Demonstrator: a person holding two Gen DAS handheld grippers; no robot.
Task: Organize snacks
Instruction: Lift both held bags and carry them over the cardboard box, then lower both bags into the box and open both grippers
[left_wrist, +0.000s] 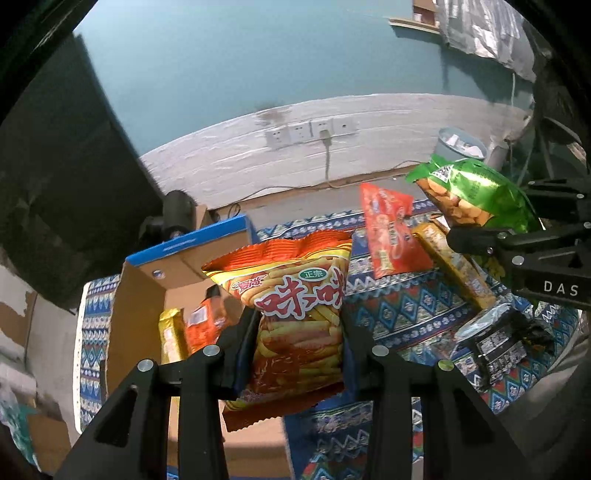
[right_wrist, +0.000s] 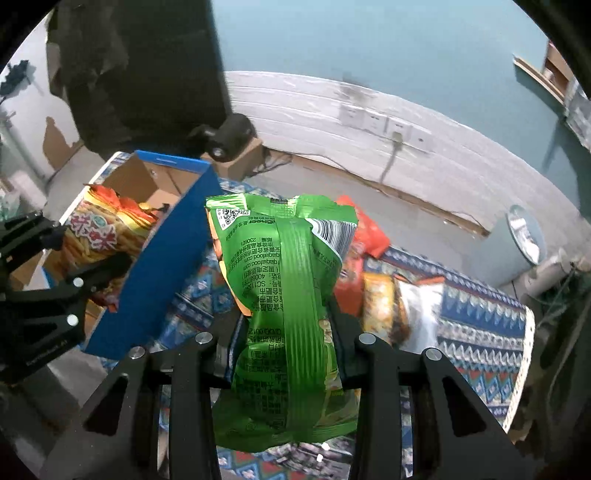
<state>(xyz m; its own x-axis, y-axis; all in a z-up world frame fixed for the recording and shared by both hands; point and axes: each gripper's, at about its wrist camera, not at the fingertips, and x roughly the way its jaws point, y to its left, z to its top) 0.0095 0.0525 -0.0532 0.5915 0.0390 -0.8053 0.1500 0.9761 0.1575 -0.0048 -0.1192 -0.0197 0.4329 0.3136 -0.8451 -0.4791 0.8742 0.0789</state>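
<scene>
Left wrist view first: we see the orange snack bag (left_wrist: 295, 314) pinched in our left gripper (left_wrist: 295, 347), hanging over the near edge of the cardboard box (left_wrist: 144, 302). Inside the box lie a gold packet (left_wrist: 171, 336) and a small orange packet (left_wrist: 205, 321). Right of the box, our right gripper (right_wrist: 286, 332) clamps the green snack bag (right_wrist: 284, 295), held above the patterned cloth (left_wrist: 399, 314) that covers the surface. Farther right of the box, a red packet (left_wrist: 391, 232), a yellow bar (left_wrist: 454, 266) and what may be a black-and-silver pouch (left_wrist: 502, 336) rest on the cloth.
</scene>
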